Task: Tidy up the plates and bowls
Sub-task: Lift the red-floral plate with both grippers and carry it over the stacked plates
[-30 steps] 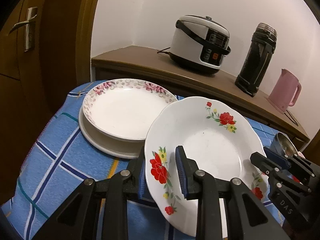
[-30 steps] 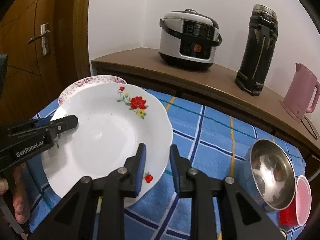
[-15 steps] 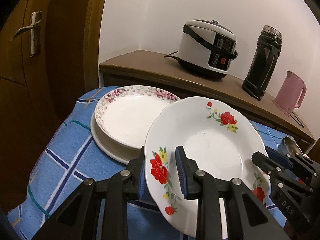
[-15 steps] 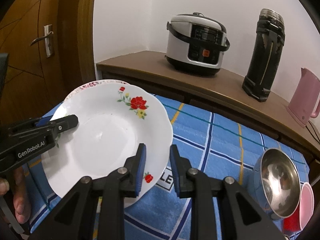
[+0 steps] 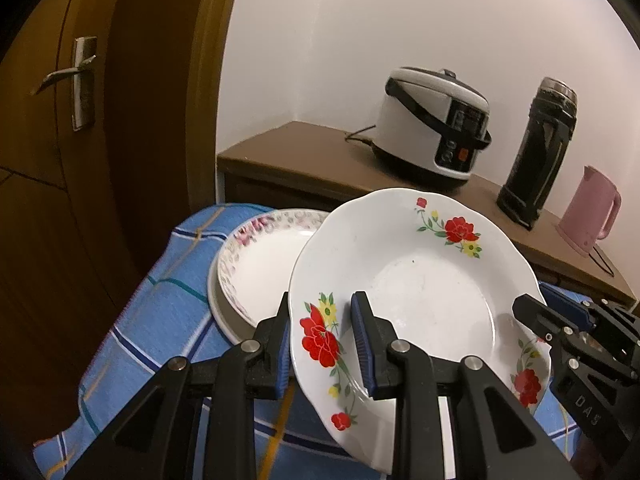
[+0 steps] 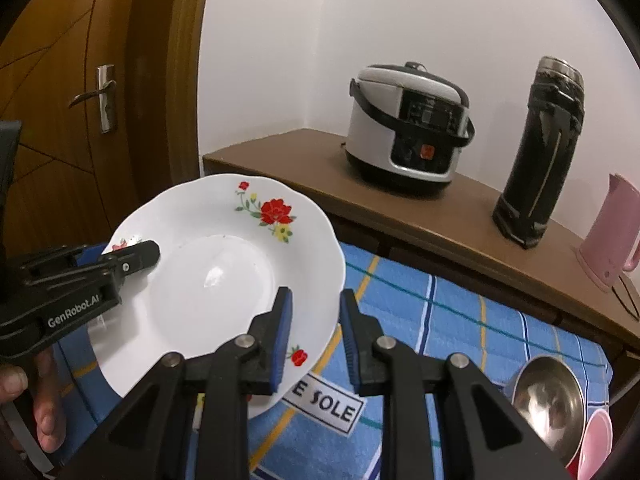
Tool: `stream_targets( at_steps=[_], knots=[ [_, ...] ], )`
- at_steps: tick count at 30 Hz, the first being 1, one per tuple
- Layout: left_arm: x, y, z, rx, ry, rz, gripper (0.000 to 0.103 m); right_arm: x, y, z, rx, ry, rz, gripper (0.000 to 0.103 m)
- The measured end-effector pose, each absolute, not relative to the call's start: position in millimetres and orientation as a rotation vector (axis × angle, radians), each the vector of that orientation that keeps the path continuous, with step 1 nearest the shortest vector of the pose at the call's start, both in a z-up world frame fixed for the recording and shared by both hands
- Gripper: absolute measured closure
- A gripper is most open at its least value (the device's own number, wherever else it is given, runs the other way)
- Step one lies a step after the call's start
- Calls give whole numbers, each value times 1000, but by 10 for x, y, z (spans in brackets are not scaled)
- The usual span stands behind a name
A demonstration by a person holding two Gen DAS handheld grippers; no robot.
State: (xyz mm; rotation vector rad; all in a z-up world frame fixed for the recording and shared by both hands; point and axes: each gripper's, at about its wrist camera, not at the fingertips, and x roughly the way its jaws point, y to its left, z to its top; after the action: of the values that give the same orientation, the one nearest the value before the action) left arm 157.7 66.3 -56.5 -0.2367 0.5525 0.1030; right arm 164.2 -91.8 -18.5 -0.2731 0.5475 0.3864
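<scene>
Covering the table, a blue checked cloth [image 5: 160, 320] lies under everything. Above it the red-flowered plate [image 5: 420, 280] hangs tilted, each gripper clamped on an opposite rim: the left gripper [image 5: 320, 344] by the big red bloom, the right gripper [image 6: 314, 332] by a small one. Only the left view shows the stacked plates [image 5: 260, 268] partly behind it; only the right view shows the steel bowl [image 6: 548, 396], a pink cup [image 6: 596, 440] and fingers [image 6: 44, 400] on the left handle.
</scene>
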Motion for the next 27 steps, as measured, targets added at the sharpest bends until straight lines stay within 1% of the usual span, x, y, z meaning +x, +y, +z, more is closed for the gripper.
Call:
stream_targets(
  at_steps=[17, 27],
  knots=[
    [1883, 942, -495, -220, 519, 165, 73, 2058, -623, -199, -241, 538, 410, 78],
    [2045, 1087, -637, -254, 523, 191, 73, 2257, -485, -331, -242, 549, 410, 78]
  ],
)
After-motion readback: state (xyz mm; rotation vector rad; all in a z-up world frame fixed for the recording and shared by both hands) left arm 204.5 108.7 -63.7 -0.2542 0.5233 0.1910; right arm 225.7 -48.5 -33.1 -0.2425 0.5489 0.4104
